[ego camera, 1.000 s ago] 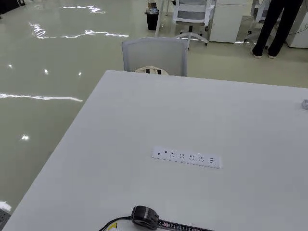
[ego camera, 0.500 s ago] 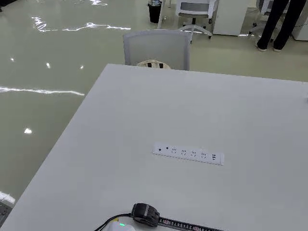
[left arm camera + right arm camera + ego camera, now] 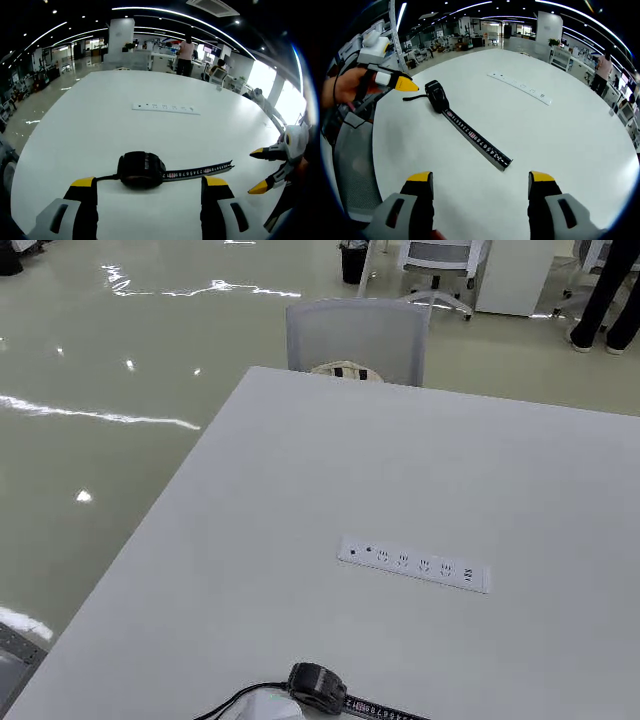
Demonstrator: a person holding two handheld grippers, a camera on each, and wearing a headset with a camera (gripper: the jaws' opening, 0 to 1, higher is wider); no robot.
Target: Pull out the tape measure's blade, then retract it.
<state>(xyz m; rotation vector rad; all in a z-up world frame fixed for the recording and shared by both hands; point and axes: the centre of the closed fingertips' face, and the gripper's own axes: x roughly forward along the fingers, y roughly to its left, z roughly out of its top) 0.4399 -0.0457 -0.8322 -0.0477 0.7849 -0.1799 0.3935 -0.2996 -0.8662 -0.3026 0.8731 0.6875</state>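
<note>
Left gripper view: where does the tape measure (image 3: 141, 169) lie?

On the white surface (image 3: 100, 115), just ahead of the left gripper (image 3: 149, 182). Its jaws stand wide to either side of the black case and touch nothing. The blade (image 3: 200, 172) is already drawn out and lies flat, running off toward the right gripper (image 3: 260, 171).

And that one?

Spread wide too, holding nothing. In the right gripper view its jaws point at the blade's free end, a little short of it.

How will it handle?

My guess is the case is compact, hard and fairly weighty, so it should take a firm squeeze across its flanks. The blade looks like thin sprung steel, stiff along its curve but slick and apt to kink if bent. I'd take it at the end hook, not mid-length. Under spring pull it may snap back fast, so the case wants a steady hold.

Room to move?

Plenty ahead. The head view shows the tape measure close to the near edge of the surface, with broad bare top beyond. The power strip (image 3: 413, 564) is well apart and the chair (image 3: 358, 335) stands at the far edge. The near edge is the one to mind.
</note>
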